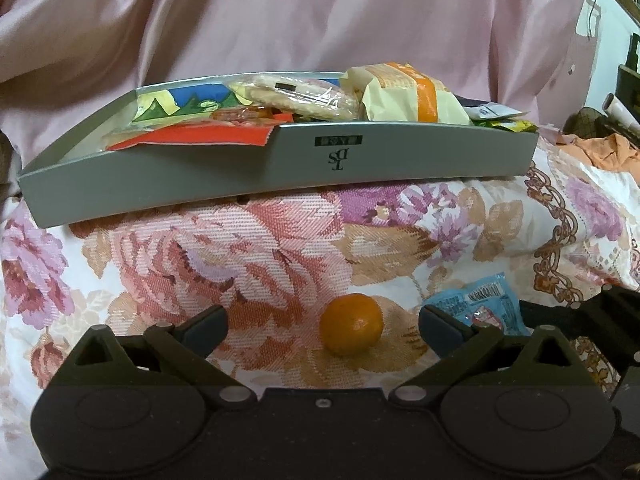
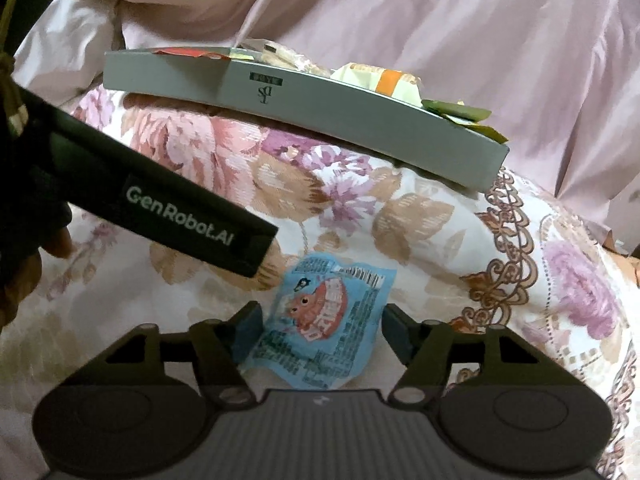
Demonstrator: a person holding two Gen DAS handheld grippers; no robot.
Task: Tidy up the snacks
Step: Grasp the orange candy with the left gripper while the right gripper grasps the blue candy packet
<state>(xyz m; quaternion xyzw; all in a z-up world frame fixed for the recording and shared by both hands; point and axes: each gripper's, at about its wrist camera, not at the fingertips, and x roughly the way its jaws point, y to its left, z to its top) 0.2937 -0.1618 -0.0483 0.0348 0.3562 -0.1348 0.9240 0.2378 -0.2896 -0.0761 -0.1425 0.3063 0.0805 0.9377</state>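
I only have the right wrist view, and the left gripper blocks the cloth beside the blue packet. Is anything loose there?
Observer: Yes, a small orange sits on the cloth beside the blue packet.
Reviewer: Is the left gripper holding it?
Observer: No. The left gripper is open, and the orange lies in its gap, touching neither side.
Reviewer: What's at the tray's far side?
Observer: A blue, green and yellow packet lies against the far wall of the tray.

Woven floral cloth [image 1: 280,248] looks coarse — the grey box [image 1: 200,176] matt card, the blue packet [image 2: 324,320] glossy plastic film.
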